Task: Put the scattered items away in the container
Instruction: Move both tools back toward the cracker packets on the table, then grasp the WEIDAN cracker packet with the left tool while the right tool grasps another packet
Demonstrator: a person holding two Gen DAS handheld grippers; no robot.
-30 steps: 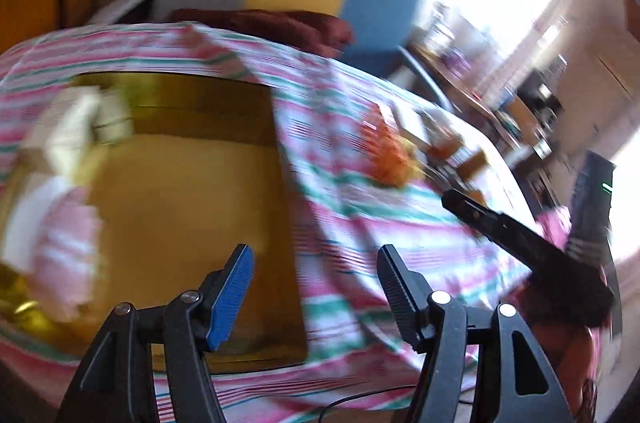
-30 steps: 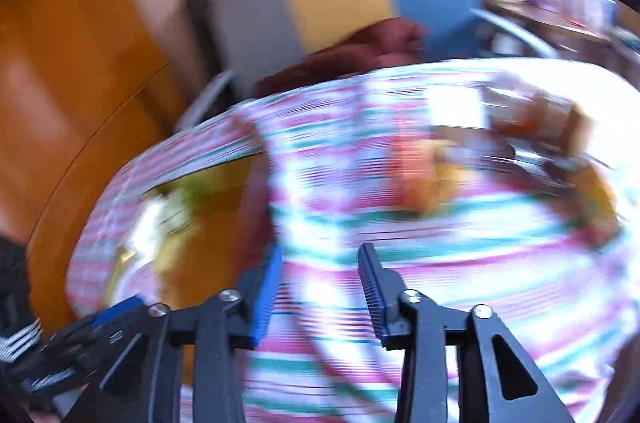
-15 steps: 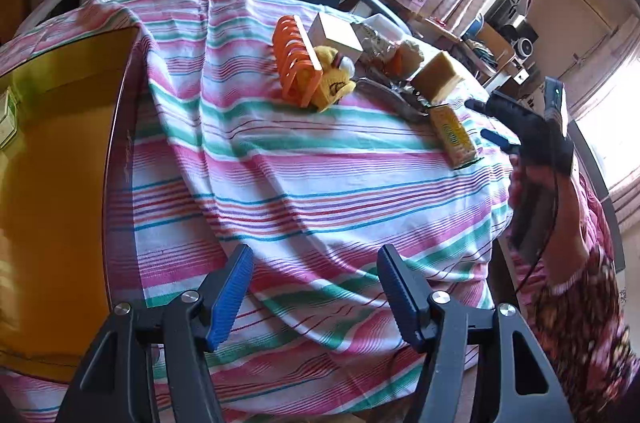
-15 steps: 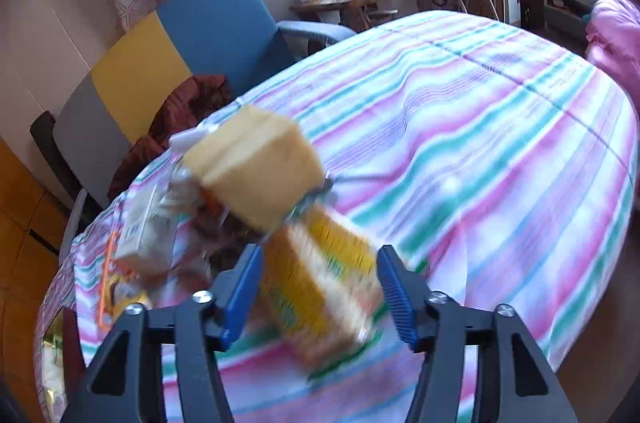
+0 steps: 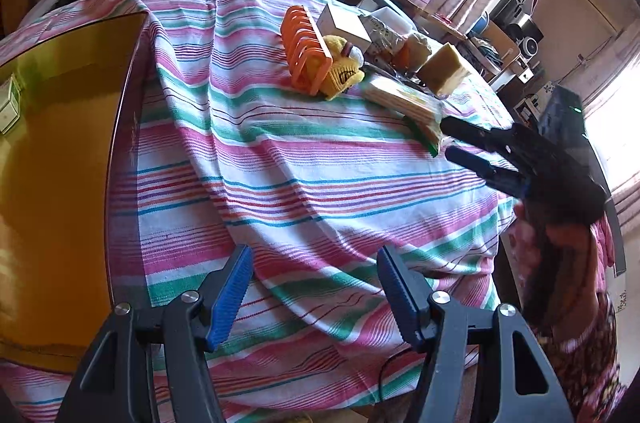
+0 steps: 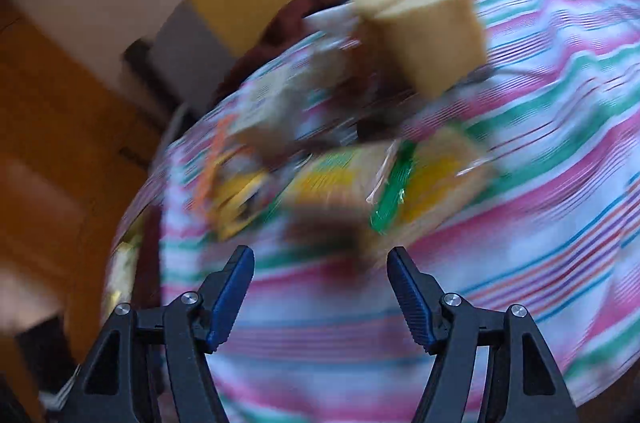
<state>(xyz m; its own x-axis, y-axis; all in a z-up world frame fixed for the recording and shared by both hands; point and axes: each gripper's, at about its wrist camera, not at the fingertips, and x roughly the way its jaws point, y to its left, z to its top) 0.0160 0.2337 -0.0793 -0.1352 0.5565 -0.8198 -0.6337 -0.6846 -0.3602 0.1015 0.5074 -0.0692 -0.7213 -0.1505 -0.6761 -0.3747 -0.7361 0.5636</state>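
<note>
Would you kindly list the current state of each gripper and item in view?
left gripper: open, empty
right gripper: open, empty, near packet
yellow-green plastic-wrapped packet: lying flat on cloth
orange slotted plastic rack: upright
yellow sponge block: resting on the pile
amber translucent container: open-topped

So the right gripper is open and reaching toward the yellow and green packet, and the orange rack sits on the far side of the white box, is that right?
Not quite. In the left wrist view the orange rack sits on the near side of the white box, beside the yellow plush toy. The rest holds: the right gripper is open, reaching toward the yellow and green packet.
</note>
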